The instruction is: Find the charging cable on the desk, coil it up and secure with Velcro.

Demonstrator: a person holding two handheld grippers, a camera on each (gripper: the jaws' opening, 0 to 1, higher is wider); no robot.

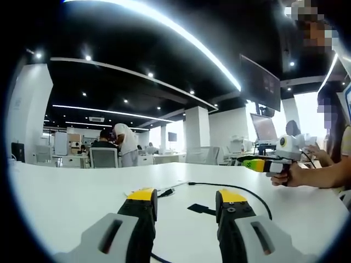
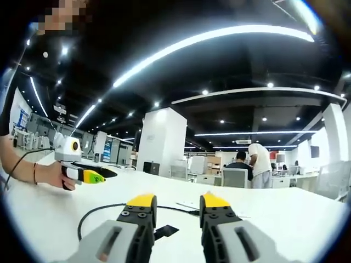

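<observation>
Broadly, a white bench (image 1: 66, 203) is stretching across both views inside an open office, with white pillars (image 2: 162, 139) rising behind it under long ceiling light strips (image 1: 181, 35). Far across the room, two people (image 1: 118, 145) are staying by a desk with a grey chair (image 1: 104, 158).

Both grippers are being held low and roughly level over the bench, pointing along its surface. In the left gripper view, the left gripper (image 1: 184, 201) is sitting with its yellow-tipped jaws apart, nothing between them. The right gripper (image 1: 258, 164) is coming in from the right of that view, gripped by a hand (image 1: 293, 174) with the forearm reaching in from the bench's edge; whether it is open cannot be told from there. In the right gripper view, the right gripper (image 2: 176, 207) is showing its jaws apart and empty, while the left gripper (image 2: 88, 175) is appearing at the left, held in a hand (image 2: 52, 174) with a band on the wrist.

A black charging cable (image 1: 241, 190) is lying loose on the bench ahead of the grippers, curving in an arc. Just beside it, a small black Velcro strap (image 1: 200, 209) is lying flat on the bench, in line with the gap of the left gripper's jaws.
</observation>
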